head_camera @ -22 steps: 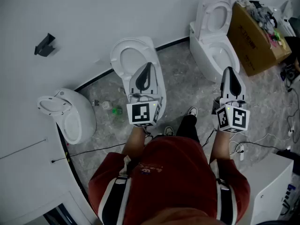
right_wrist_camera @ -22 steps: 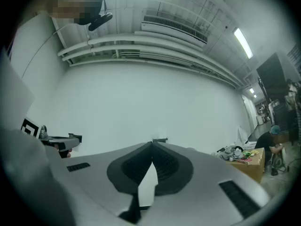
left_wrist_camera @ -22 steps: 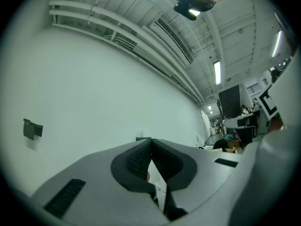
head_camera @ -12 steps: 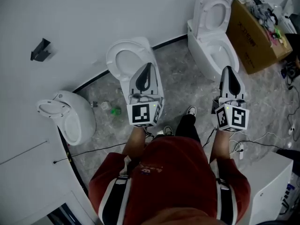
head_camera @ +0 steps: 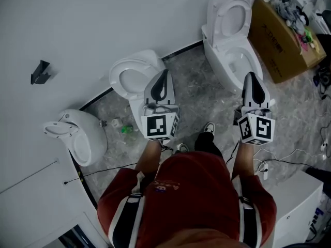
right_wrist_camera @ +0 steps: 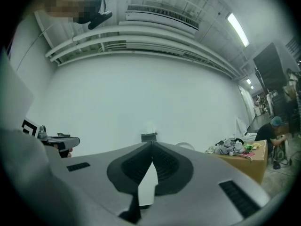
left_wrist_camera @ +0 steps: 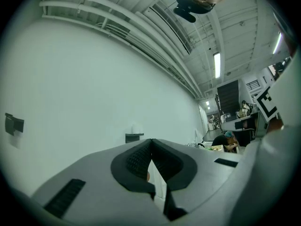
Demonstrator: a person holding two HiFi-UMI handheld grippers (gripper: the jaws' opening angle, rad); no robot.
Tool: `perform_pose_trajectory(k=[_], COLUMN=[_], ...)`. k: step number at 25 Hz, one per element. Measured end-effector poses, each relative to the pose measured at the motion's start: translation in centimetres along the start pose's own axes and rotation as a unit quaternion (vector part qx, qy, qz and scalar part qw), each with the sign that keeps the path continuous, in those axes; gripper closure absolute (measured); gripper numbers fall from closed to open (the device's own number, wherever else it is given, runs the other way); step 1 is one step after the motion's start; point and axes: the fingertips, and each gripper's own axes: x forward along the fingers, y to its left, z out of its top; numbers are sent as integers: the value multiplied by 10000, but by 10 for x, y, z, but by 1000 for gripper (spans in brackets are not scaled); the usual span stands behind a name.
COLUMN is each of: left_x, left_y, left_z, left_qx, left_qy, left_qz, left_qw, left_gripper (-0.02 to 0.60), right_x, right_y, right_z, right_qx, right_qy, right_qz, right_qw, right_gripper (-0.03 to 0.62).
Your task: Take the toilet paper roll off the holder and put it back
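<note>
A white wall (head_camera: 93, 25) fills most of what I see, with a grey stone floor (head_camera: 199, 89) curving along its foot. Three white toilets stand on that floor. One (head_camera: 129, 79) is directly under my left tool (head_camera: 165, 74), another (head_camera: 232, 30) is ahead of my right tool (head_camera: 252, 76), and a third bowl (head_camera: 77, 136) sits off to the left. A cardboard box (head_camera: 276, 40) stuffed with odds and ends sits beside the right-hand toilet. A small black bracket (head_camera: 40, 71) hangs on the wall, far left.

In the right gripper view, a small dark holder (right_wrist_camera: 149, 137) is fixed to the wall straight ahead, well apart from both tools. The toilet paper roll (right_wrist_camera: 149, 126) is a faint pale shape on top of it.

Both tools have their jaws pressed together at the tips, gripping and touching nothing.
</note>
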Motion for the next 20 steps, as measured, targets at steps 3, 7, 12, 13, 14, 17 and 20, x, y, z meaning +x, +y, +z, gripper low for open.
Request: perform_pose_trajectory(k=[3,7,12,13,14,17,20], left_x=[37,84,132,140,147,167,186], left_y=[-17,-38,-55,-57,-59,-61,-58], left_z=[1,5,5,5,5,4,-3], left_qx=[79,155,222,241,263,286,253], left_qy=[-19,-17,-11,-10,-10,5,51], left_qz=[24,115,262,296,325,383,405], left_qw=[10000,9998,9994,9993,9991,9989,9988], left_gripper=[568,568,567,568,568,568,568], right_x=[27,64,106,113,120,139,160], right_y=[-32,-74,-113,-119,-124,-136,-142], right_z=[4,10,13,13,13,9,2], right_qx=[38,88,175,183,191,215,230], right_qy=[-6,-27,-23,-25,-26,6,74], right_qz=[73,198,386,423,455,512,561], right_qw=[10000,9998,9991,9989,9988,9985,9981], right_gripper=[586,586,586,586,586,586,586])
